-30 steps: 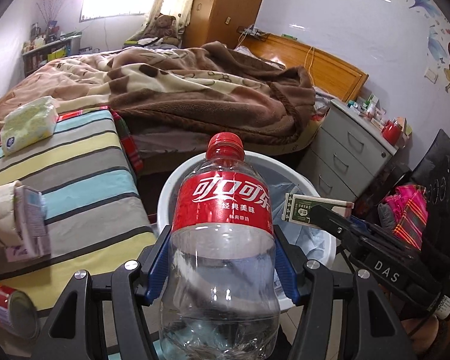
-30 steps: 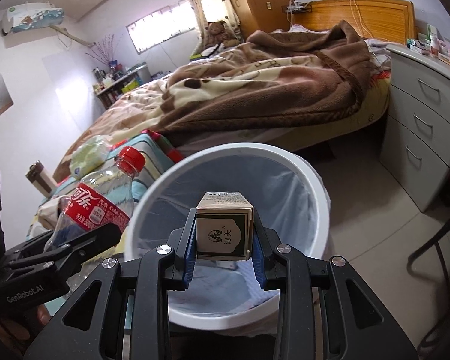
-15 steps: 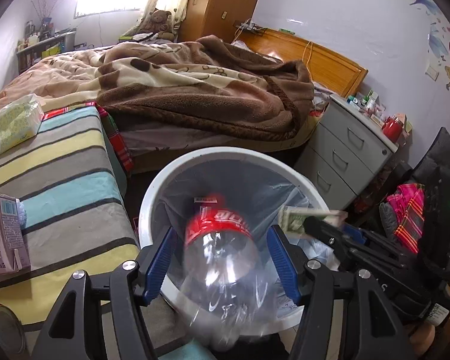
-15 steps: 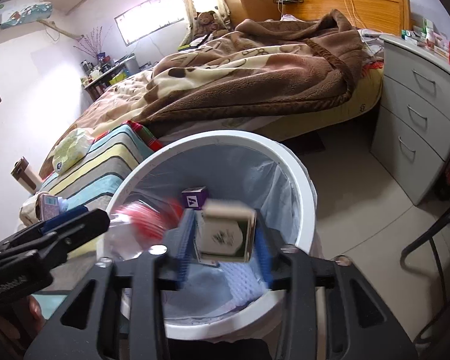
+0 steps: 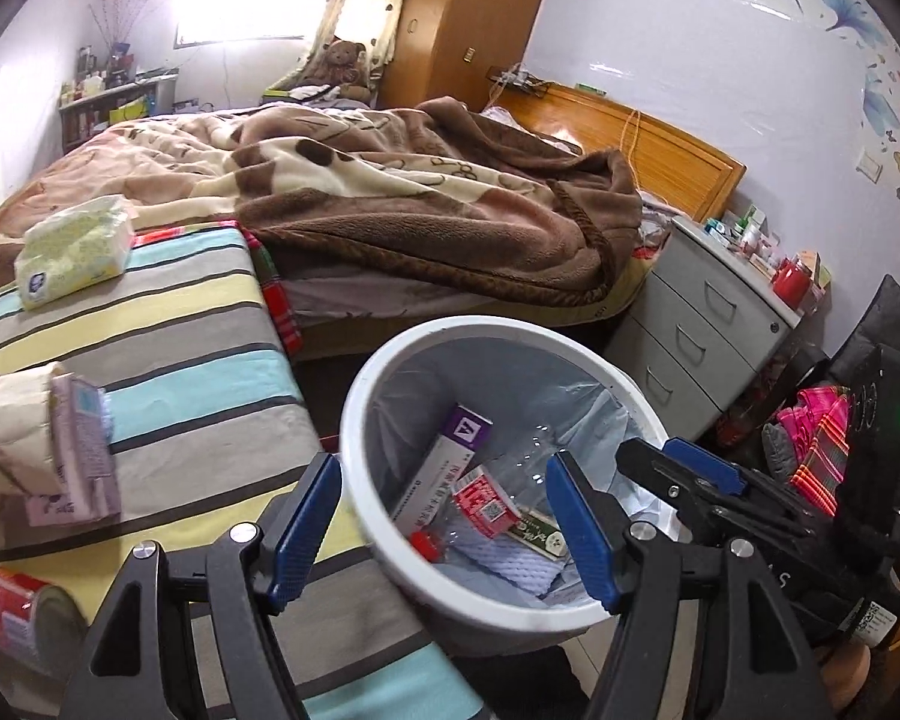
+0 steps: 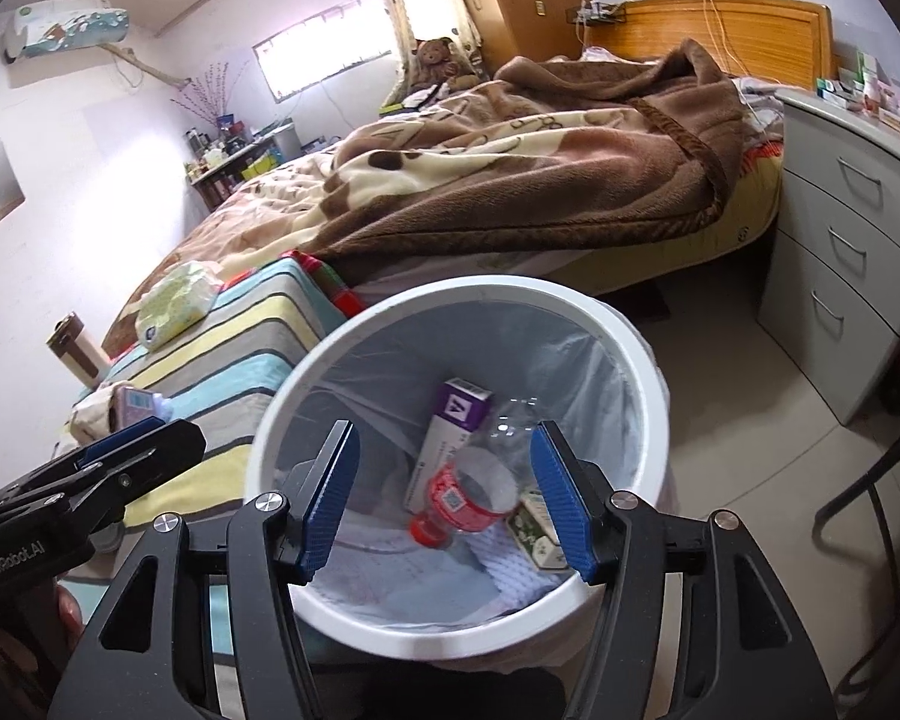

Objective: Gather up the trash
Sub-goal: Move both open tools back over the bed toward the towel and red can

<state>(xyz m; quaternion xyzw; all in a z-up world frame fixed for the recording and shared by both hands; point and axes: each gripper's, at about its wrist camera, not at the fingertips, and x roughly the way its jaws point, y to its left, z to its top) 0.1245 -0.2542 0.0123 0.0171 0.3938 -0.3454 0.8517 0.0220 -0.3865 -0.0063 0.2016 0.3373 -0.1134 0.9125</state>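
A white trash bin [image 5: 360, 468] [image 6: 648, 372] with a pale liner stands on the floor beside the striped bench. Inside it lie a clear cola bottle [image 6: 468, 498] [image 5: 486, 507] with a red cap, a small green-and-white box [image 6: 540, 537] [image 5: 540, 534], and a white-and-purple box [image 6: 450, 432] [image 5: 444, 468]. My left gripper [image 5: 444, 525] is open and empty above the bin's near rim. My right gripper [image 6: 447, 501] is open and empty over the bin mouth. Each gripper shows in the other's view.
The striped bench [image 5: 168, 336] holds a tissue pack [image 5: 75, 249], a paper bag with a small carton [image 5: 54, 444] and a red can [image 5: 12, 606]. A bed with a brown blanket [image 5: 390, 192] lies beyond. A grey drawer unit [image 5: 708, 330] stands to the right.
Both grippers opened. The cola bottle dropped from the left one and the small box from the right one; both now lie in the bin.
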